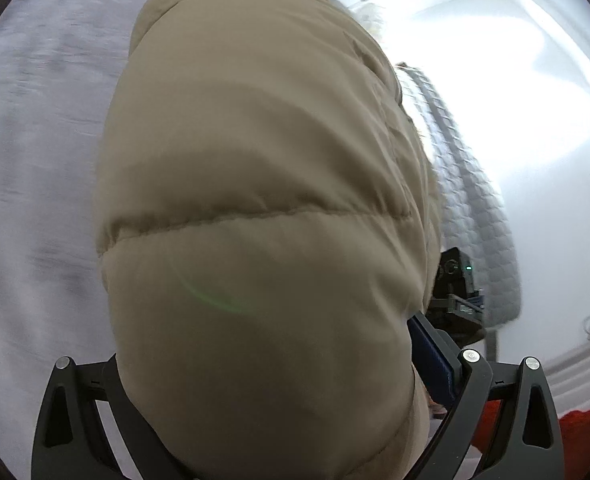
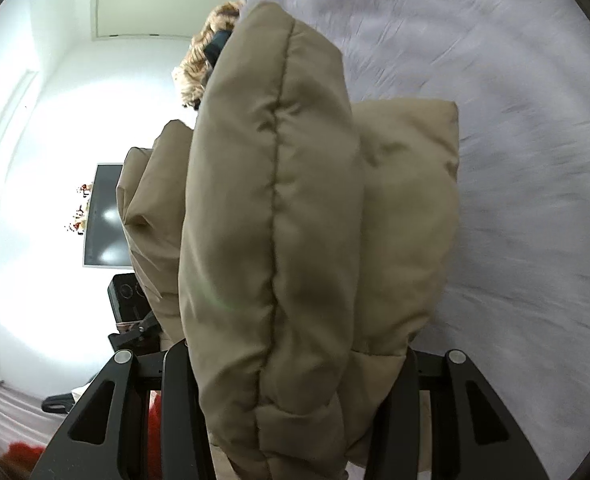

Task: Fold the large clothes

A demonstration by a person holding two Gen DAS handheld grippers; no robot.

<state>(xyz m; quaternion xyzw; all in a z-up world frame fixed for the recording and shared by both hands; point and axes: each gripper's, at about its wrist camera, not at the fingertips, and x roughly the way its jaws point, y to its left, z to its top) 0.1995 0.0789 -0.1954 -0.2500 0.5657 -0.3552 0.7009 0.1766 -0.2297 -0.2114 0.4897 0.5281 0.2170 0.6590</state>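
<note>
We see one pale grey bedspread (image 1: 35, 160) filling the left of the left wrist view and the right of the right wrist view, smeared by motion blur, and beyond it bright white walls (image 2: 55, 100) of one room. Over the spread, lifted and bunched between our two tools, is one tan puffer jacket (image 1: 255, 208), quilted, with a stitched seam running across its panel in the left view and along its folded edge in the right view; a tuft of tawny fur trim (image 2: 209, 60) shows past its far end. One quilted grey mattress edge (image 1: 479, 216) stands at the right of the left view. One dark screen (image 2: 105, 216) hangs on the wall in the right view. We count two grippers. The left gripper (image 1: 295, 420) has the padded cloth packed between its two black fingers (image 1: 451, 364), clenched on the jacket. The right gripper (image 2: 291, 412) likewise has the folded jacket wedged between its two fingers (image 2: 179, 400), pads pressed to the cloth on both sides. Each view also catches part of the other tool beside the jacket. One patch of red cloth (image 1: 583, 432) lies low in both views.
</note>
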